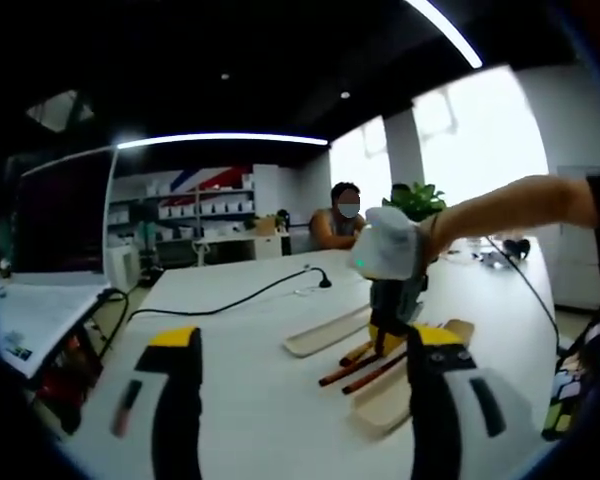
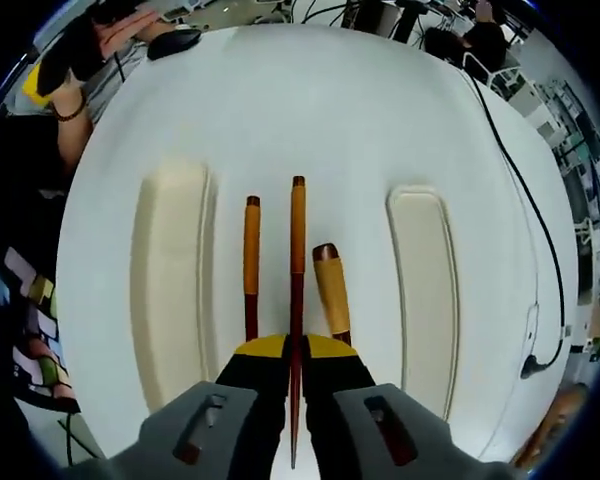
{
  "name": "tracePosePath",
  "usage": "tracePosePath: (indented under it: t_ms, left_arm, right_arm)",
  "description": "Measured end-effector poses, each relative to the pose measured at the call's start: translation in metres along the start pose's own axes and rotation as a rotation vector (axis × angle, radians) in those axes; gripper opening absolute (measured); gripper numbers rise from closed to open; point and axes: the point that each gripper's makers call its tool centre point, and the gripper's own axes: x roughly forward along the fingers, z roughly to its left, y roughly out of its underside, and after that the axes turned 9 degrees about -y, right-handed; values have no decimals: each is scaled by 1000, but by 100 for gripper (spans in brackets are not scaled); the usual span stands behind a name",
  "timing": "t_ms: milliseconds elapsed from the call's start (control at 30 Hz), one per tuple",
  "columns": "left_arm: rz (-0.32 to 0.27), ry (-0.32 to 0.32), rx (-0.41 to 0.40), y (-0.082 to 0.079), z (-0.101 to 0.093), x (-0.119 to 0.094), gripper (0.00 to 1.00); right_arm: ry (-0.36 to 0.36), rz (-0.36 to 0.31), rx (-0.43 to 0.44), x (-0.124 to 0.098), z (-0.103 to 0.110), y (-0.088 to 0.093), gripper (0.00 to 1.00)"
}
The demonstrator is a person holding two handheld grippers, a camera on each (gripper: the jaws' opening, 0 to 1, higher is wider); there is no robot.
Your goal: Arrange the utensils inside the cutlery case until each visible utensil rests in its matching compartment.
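Right gripper (image 2: pixel 292 372) clamps one chopstick (image 2: pixel 297 290) above the white table (image 2: pixel 330 110), between two cream case halves (image 2: pixel 170 290); left gripper (image 1: pixel 300 400) stands wide apart; a third utensil's (image 2: pixel 330 290) type is unclear.

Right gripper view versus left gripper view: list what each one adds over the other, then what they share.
Right gripper view: seen from above, the right claw is shut on the middle chopstick, with a second chopstick and a wooden-handled utensil on either side.
Left gripper view: the open left claw, wall shelves, a plant and a seated person.
Shared: the white table, two cream trays and a black cable.
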Motion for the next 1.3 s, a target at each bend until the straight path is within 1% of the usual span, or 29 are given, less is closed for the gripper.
tracePosePath:
  t_ms: [33, 133, 300, 400, 567, 667, 867, 967, 1100, 1300]
  left_arm:
    - [-1, -2, -1, 0, 1, 0, 89]
    - [0, -5, -2, 0, 3, 1, 89]
    - [11, -15, -1, 3, 6, 2, 89]
    - [8, -12, -6, 3, 5, 2, 89]
    - [7, -16, -4, 2, 5, 0, 88]
    - [6, -18, -3, 2, 5, -1, 88]
    - [14, -22, -2, 5, 6, 0, 88]
    - [17, -20, -2, 5, 5, 0, 88]
    - [15, -21, -2, 5, 5, 0, 88]
    - [17, -18, 0, 5, 4, 0, 88]
  right_arm:
    - [-5, -4, 13, 0, -1, 0, 1]
    - [-18, -7, -1, 0, 1, -1, 1]
    - [-37, -31, 16, 1, 4, -1, 1]
    - [-39, -30, 4, -1, 7, -4, 0]
    - [-7, -28, 0, -4, 3, -4, 0]
    - [-6, -36, -2, -8, 6, -3, 0]
    - [20, -46, 3, -16, 7, -2, 0]
    - [31, -34, -4, -19, 9, -1, 0]
    - [45, -39, -1, -26, 13, -2, 0]
    - [66, -17, -8, -33, 19, 1, 0]
